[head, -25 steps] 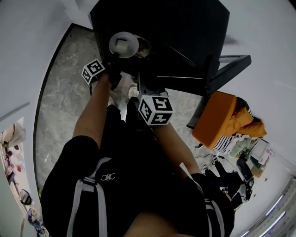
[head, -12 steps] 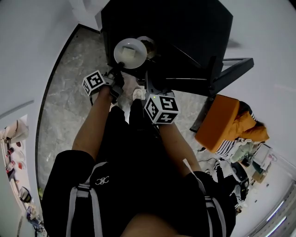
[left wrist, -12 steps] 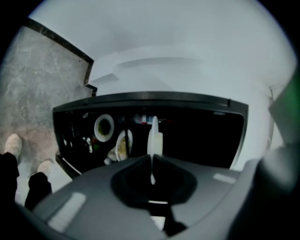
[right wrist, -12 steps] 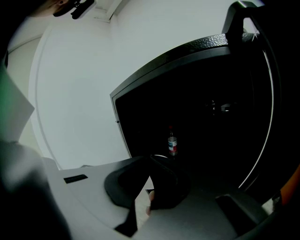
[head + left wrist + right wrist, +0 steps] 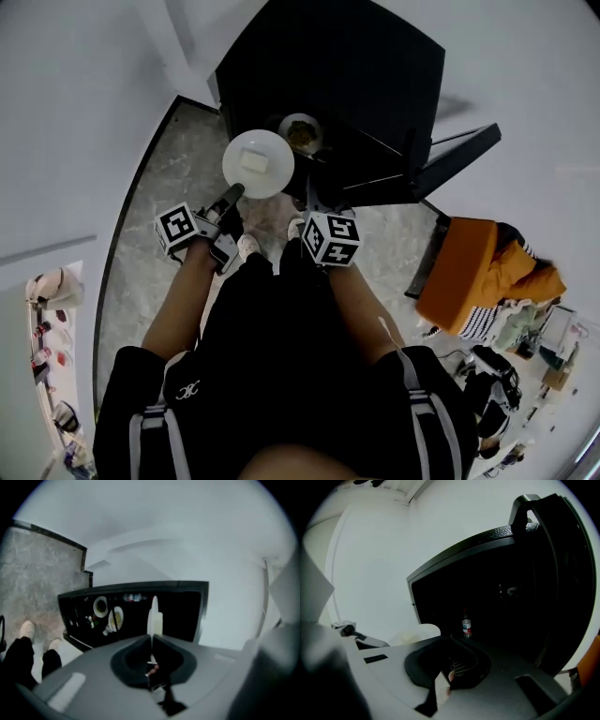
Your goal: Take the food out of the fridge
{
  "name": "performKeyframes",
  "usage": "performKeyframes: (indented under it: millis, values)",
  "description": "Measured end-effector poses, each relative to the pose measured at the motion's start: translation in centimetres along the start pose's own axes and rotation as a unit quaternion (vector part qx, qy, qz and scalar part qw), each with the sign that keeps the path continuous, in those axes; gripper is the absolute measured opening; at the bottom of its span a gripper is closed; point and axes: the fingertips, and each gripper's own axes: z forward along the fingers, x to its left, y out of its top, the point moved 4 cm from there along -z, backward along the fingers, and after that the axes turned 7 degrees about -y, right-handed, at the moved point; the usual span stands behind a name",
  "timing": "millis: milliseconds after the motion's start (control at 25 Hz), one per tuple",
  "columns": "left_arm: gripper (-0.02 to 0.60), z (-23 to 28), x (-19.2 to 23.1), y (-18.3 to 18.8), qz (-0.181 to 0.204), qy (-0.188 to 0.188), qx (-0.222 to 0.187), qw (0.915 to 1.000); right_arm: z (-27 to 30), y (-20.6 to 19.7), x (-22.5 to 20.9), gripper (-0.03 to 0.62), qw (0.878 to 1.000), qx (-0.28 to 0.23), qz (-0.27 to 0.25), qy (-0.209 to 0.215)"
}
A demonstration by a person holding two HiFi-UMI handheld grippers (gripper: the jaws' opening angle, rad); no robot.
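In the head view my left gripper (image 5: 232, 194) is shut on the rim of a white plate (image 5: 258, 163) carrying a pale block of food (image 5: 254, 161). It holds the plate in the air just in front of the open black fridge (image 5: 328, 66). The left gripper view shows that plate (image 5: 153, 615) edge-on, standing up between the closed jaws of the left gripper (image 5: 151, 641). A second dish of brownish food (image 5: 301, 133) sits inside the fridge. My right gripper (image 5: 310, 195) is beside the plate, shut and empty, and points into the dark fridge interior (image 5: 497, 602).
The fridge door (image 5: 457, 156) hangs open to the right. A small bottle (image 5: 466, 626) stands on a fridge shelf, and more dishes (image 5: 100, 606) show inside. An orange cushion (image 5: 466, 272) and clutter lie right. The person's shoes (image 5: 27, 631) stand on marble floor (image 5: 141, 216).
The left gripper has lifted the plate up and out, away from the fridge opening. The right gripper has stayed about where it was.
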Motion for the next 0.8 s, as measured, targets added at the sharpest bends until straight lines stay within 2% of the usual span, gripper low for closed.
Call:
performKeyframes:
  millis: [120,480,640,800]
  values:
    - [0.009,-1.5,-3.6,0.5,0.026,-0.015,0.004,0.9995,0.1,-0.1,0.0,-0.008,1.000,-0.003,0.004,-0.003]
    - [0.009,-5.3,-13.9,2.0,0.039,-0.051,-0.014,0.9979,0.3,2.4,2.8,-0.008,0.999,-0.029,-0.009,0.019]
    - [0.009,-4.6,-17.4,3.1,0.049,-0.064,-0.014,0.9966,0.0,2.6,3.5,-0.008,0.999,-0.031,-0.013,0.027]
    - [0.009,0.1,-19.2,5.5,0.058,-0.064,-0.008,0.9962,1.5,3.4,2.3,-0.008,0.999,-0.022,-0.006,0.031]
